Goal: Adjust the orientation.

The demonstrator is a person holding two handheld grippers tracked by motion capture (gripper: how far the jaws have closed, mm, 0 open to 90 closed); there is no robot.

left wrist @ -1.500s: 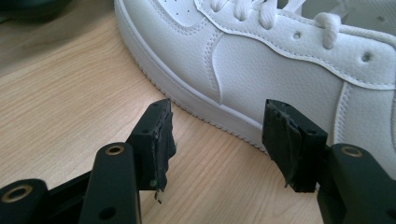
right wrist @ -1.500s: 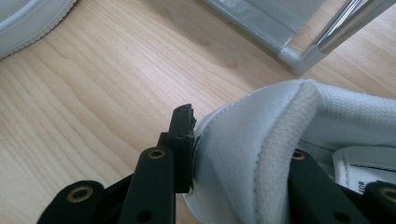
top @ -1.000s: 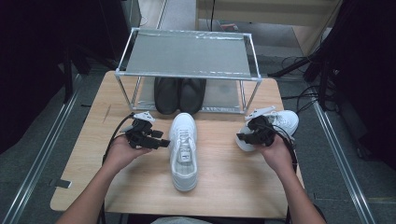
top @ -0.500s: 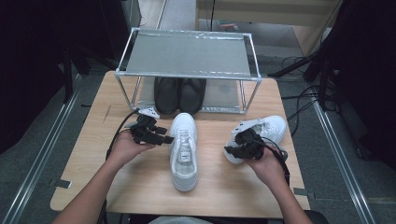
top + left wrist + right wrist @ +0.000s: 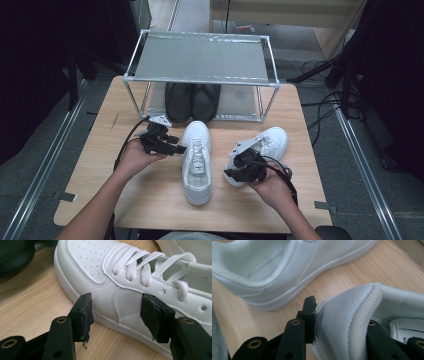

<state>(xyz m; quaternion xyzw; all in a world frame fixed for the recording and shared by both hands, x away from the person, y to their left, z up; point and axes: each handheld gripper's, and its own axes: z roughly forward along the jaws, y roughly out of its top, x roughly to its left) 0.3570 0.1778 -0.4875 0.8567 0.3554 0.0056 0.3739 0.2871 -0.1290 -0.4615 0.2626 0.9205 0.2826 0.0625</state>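
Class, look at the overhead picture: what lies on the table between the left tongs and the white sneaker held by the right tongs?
In the high view, another white lace-up leather sneaker lies between the left tongs and the held white sneaker, toe toward the metal shoe rack.

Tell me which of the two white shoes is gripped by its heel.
The right white shoe, lying at an angle: the right gripper clamps its heel collar. The middle white shoe merely sits before the open left gripper.

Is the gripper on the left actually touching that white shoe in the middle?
Apart. In the left gripper view the open left gripper has its jaws spread before the middle white shoe, with shoe side and table visible between and beyond them; neither pad presses on it.
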